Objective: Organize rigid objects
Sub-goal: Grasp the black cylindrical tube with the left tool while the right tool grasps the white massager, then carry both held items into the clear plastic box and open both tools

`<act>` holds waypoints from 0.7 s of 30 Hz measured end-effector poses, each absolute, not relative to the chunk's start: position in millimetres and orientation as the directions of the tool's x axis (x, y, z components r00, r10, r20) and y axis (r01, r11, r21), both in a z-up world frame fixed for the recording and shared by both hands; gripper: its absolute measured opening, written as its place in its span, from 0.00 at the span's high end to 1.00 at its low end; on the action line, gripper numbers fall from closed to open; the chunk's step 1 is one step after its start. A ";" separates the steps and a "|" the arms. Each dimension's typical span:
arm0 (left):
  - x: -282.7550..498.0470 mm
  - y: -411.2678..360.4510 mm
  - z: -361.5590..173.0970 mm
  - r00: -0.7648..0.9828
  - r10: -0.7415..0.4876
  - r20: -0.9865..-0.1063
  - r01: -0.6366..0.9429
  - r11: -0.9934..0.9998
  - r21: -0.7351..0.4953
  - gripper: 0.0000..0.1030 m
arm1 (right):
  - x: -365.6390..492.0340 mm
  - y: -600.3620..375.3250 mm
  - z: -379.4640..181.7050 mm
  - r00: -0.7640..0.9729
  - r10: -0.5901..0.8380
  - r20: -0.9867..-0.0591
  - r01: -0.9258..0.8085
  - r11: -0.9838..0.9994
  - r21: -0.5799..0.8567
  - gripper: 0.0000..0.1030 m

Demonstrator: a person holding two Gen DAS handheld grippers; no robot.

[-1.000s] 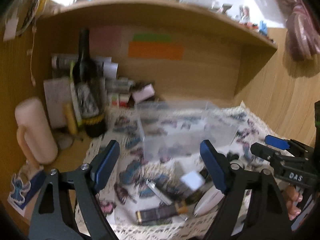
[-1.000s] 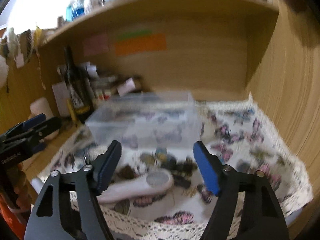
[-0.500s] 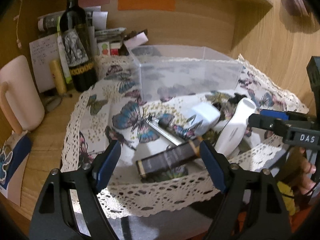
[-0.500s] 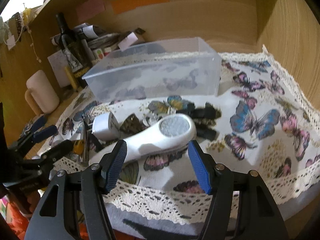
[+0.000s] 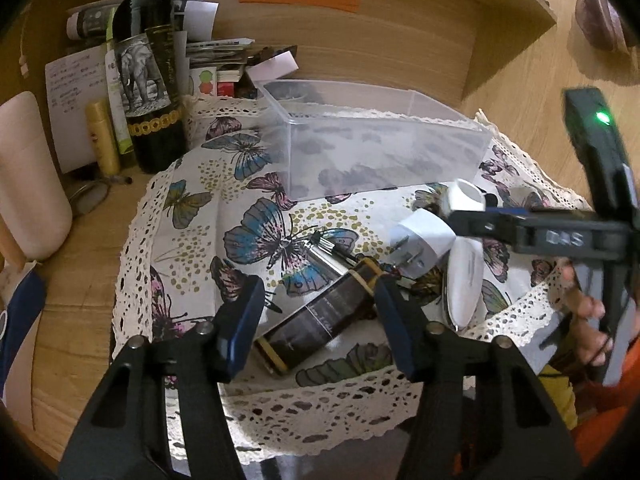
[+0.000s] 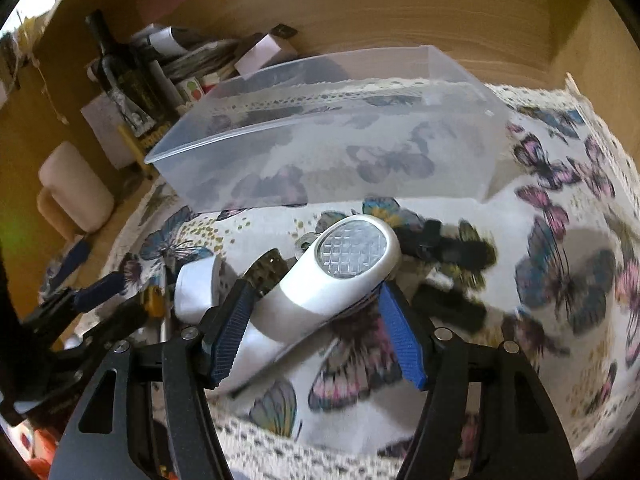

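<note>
Torch (image 6: 340,280) lies on the butterfly cloth (image 6: 560,240), right gripper (image 6: 316,328) spread wide around it; left gripper (image 5: 320,316) gapes over the dark tube (image 5: 320,320).

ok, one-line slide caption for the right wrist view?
Right gripper open around a white handheld device on the butterfly cloth, clear bin behind it.

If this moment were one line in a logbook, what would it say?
left gripper: open, around dark tube | right gripper: open, around white handheld device | clear bin: nothing visible inside
</note>
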State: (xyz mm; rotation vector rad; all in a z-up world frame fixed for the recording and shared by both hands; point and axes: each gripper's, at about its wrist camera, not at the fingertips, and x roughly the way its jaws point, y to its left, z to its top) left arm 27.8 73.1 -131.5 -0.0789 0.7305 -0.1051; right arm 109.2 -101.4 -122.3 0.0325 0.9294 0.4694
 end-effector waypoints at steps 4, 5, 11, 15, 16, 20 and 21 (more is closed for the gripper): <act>23.5 70.1 -134.6 0.743 -0.089 -0.664 0.071 0.996 -0.054 0.44 | 117.3 -89.4 -124.9 0.489 0.379 -0.786 -0.402 0.897 0.182 0.38; 24.8 70.6 -137.5 0.736 -0.088 -0.671 0.071 0.996 -0.053 0.44 | 117.9 -88.6 -125.5 0.487 0.374 -0.789 -0.406 0.897 0.175 0.38; 36.9 80.2 -147.8 0.710 -0.105 -0.697 0.058 0.994 -0.090 0.64 | 112.8 -92.6 -126.3 0.495 0.354 -0.794 -0.434 0.892 0.128 0.41; 41.6 79.2 -148.9 0.703 -0.121 -0.701 0.065 0.992 -0.106 0.70 | 102.6 -98.1 -127.8 0.509 0.316 -0.800 -0.455 0.888 0.061 0.54; 42.4 77.9 -149.3 0.702 -0.121 -0.702 0.069 0.992 -0.102 0.72 | 100.6 -99.5 -128.4 0.509 0.310 -0.803 -0.461 0.886 0.050 0.60; 44.5 72.3 -148.9 0.698 -0.121 -0.705 0.077 0.993 -0.094 0.73 | 95.6 -112.9 -132.3 0.512 0.286 -0.810 -0.453 0.891 0.028 0.71; 45.9 71.3 -149.1 0.698 -0.118 -0.706 0.076 0.993 -0.092 0.73 | 94.9 -115.7 -132.4 0.515 0.286 -0.808 -0.447 0.894 0.031 0.71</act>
